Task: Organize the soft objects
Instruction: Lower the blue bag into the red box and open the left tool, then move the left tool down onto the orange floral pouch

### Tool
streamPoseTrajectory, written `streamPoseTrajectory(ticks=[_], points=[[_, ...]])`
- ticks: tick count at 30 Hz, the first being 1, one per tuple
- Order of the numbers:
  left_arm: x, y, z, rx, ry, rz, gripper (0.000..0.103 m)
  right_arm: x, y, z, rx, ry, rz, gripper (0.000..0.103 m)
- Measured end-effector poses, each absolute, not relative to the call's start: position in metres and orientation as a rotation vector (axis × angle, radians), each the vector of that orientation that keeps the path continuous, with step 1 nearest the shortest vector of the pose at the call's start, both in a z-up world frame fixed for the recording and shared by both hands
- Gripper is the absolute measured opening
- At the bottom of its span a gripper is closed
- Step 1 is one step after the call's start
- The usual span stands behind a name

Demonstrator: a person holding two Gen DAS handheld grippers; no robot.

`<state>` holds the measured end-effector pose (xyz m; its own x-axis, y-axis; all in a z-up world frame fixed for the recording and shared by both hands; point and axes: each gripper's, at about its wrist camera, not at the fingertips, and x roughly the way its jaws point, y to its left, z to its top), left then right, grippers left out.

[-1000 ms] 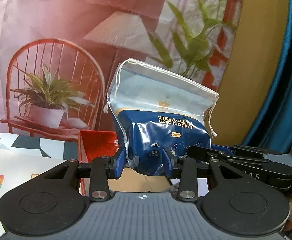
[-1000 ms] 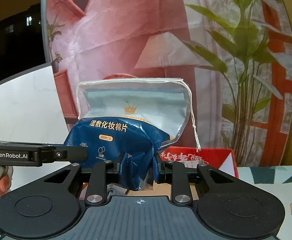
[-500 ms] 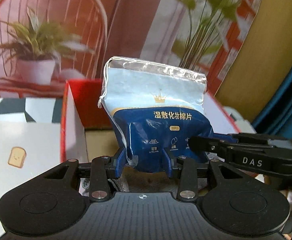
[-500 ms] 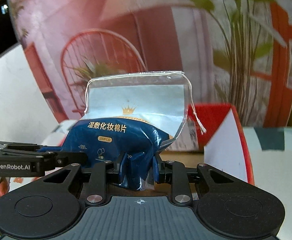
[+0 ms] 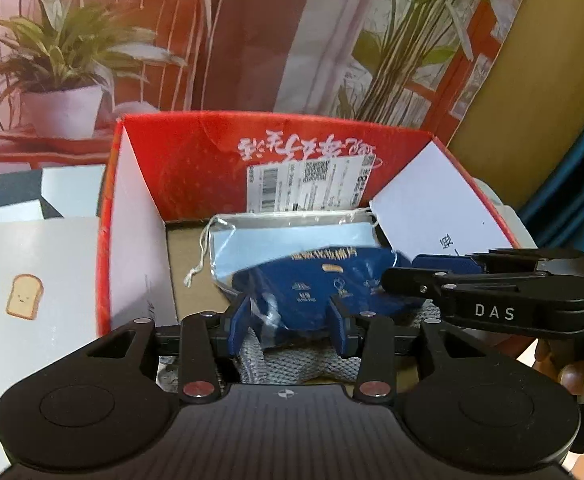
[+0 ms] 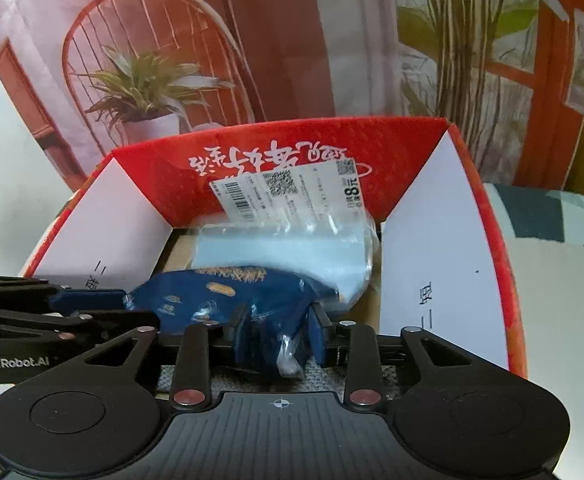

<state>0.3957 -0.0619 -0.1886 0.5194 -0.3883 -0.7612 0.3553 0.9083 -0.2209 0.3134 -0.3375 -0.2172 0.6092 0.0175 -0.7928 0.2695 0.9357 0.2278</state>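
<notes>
A blue and clear bag of cotton pads [image 5: 312, 276] lies tilted back inside a red cardboard box [image 5: 180, 168], its drawstring top toward the far wall. My left gripper [image 5: 290, 328] is shut on the bag's near left corner. My right gripper [image 6: 278, 334] has the bag's [image 6: 232, 292] near right corner between its fingers; its jaws are opening, and the bag still fills the gap. Each gripper shows from the side in the other's view: the right gripper [image 5: 432, 272] and the left gripper [image 6: 88, 304]. Both reach down into the box [image 6: 164, 176].
A grey knit cloth [image 5: 304, 364] lies in the box under the bag. A white shipping label [image 5: 308, 184] is stuck to the far wall. The box's white side flaps stand up. A white cloth with a toast print [image 5: 24, 296] covers the table on the left. A person's fingers [image 5: 572, 372] hold the right gripper.
Both grippers have come down together with the bag, from above the box into it. The bag has tipped back from upright to lying. The right fingers stand slightly wider apart.
</notes>
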Motion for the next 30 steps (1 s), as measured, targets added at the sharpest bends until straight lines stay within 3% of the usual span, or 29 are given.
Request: streamPoseTrajectory(ticks=[15, 30], points=[[0.311, -0.038, -0.14, -0.066, 0.711, -0.405, 0.044, 0.244, -0.326, -0.163, 0.241, 0.645, -0.141, 0.04], [0.257, -0.047, -0.178, -0.167, 0.8, -0.421, 0.044, 0.143, -0.303, -0.178, 0.267, 0.56, -0.174, 0.041]])
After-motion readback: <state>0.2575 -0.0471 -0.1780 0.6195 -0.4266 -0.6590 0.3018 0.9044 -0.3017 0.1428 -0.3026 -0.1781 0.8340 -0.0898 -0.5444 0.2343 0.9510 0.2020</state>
